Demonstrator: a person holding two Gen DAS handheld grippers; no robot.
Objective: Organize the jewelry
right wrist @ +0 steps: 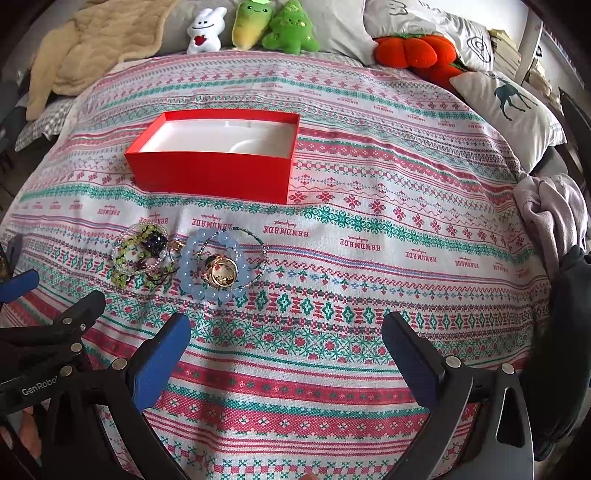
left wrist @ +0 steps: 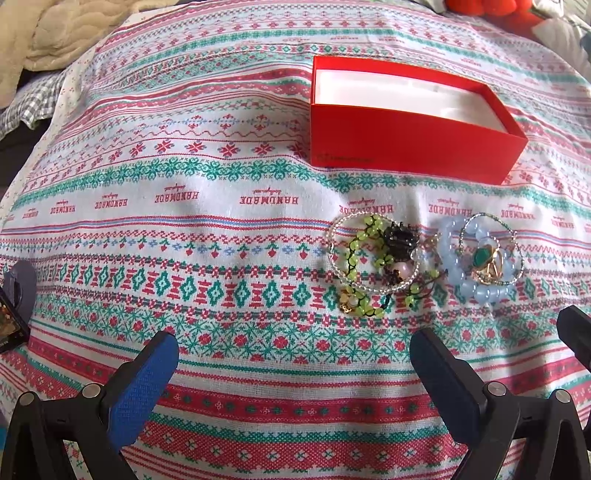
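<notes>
An open red box [left wrist: 413, 147] with a white lining stands empty on the patterned cloth; it also shows in the right wrist view [right wrist: 214, 173]. In front of it lies a jewelry pile: a green bead bracelet [left wrist: 365, 266] with dark pieces, and a pale blue bead bracelet [left wrist: 476, 291] ringing gold rings [left wrist: 487, 266]. The same blue bracelet [right wrist: 207, 288] and green bracelet [right wrist: 129, 258] show in the right wrist view. My left gripper [left wrist: 295, 354] is open, below and left of the pile. My right gripper [right wrist: 286, 339] is open, below and right of the pile. Both are empty.
The patterned cloth [right wrist: 369, 258] covers a bed. Plush toys [right wrist: 273, 26], an orange plush [right wrist: 413, 51] and pillows [right wrist: 509, 107] line the far edge. A beige blanket [right wrist: 92, 48] lies at the far left, a grey blanket [right wrist: 554, 214] at the right.
</notes>
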